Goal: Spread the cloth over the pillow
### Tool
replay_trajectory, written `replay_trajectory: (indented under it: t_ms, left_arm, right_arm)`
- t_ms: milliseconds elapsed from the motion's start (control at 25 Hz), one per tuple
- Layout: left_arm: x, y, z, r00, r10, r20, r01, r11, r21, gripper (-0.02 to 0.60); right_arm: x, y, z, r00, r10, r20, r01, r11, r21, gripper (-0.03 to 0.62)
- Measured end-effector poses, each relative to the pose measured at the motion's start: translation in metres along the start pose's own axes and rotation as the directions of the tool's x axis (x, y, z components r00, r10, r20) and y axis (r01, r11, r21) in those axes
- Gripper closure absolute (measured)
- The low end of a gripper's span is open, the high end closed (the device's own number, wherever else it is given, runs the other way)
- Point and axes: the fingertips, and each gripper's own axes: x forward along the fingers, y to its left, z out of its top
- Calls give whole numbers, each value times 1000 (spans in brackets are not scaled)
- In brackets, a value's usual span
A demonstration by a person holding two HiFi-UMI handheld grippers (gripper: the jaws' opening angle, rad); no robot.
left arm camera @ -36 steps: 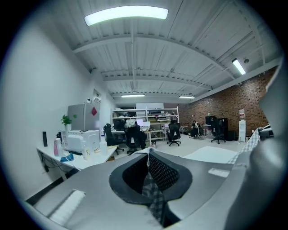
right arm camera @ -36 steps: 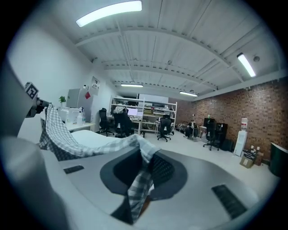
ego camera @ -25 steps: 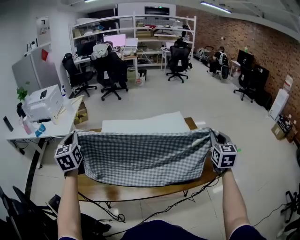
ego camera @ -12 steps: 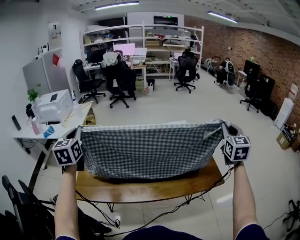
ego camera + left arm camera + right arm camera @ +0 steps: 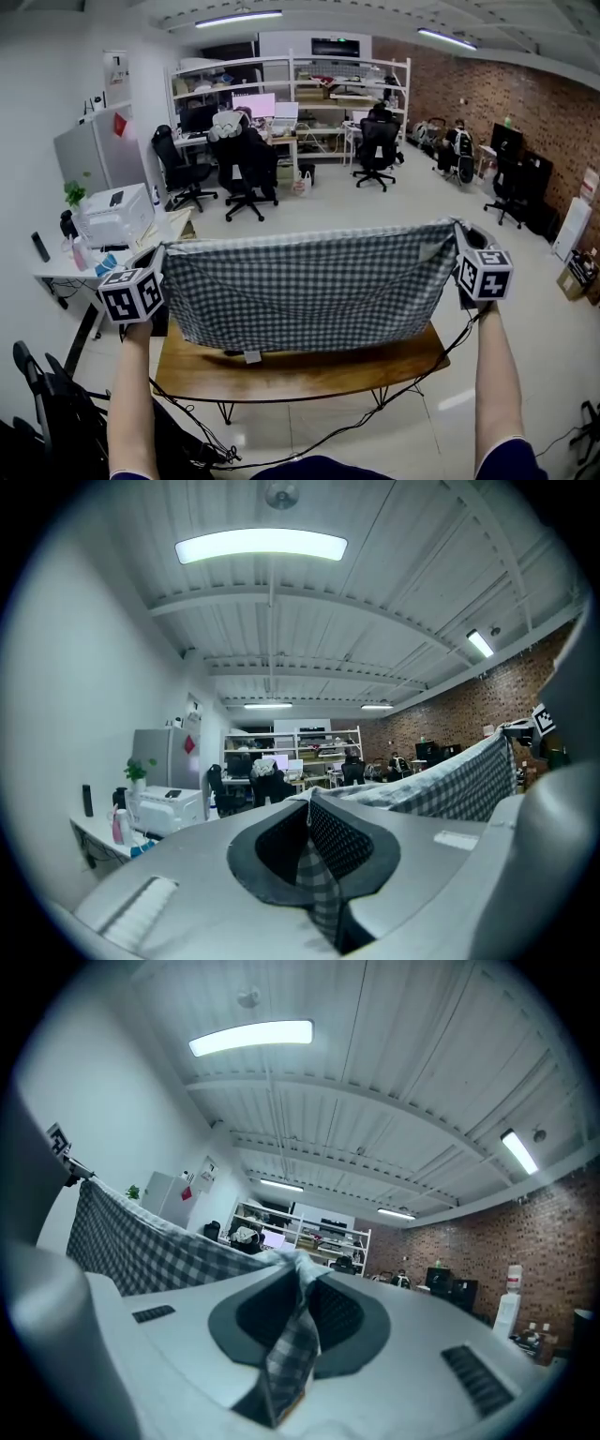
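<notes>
Up in front of me in the head view, the grey-and-white checked cloth hangs stretched wide between my 2 tools, above the brown wooden table. Its top edge runs nearly level from the left gripper to the right gripper. Its lower edge sags just over the tabletop, with a small white label dangling from it. The sheet screens the far half of the table, so I cannot see what lies there. A white printer sits on a desk off to my left.

Looking through the left gripper view, the left gripper has its jaws pressed together on 1 corner of the cloth. The fabric pokes up between the dark pads and runs off to the right, taut, toward the other tool's marker cube.

Turning to the right gripper view, the right gripper is likewise clamped on the opposite corner. A folded strip sits pinched between its jaws, and the rest of the cloth stretches away to the left.
</notes>
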Motion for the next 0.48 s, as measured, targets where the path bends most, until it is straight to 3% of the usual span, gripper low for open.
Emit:
replay_trajectory:
  t_ms: [480]
  left_arm:
    - [-4, -4, -4, 1000, -6, -21, 6, 1000, -1, 571]
  right_arm:
    - [10, -6, 11, 1000, -18, 11, 18, 1000, -9, 540]
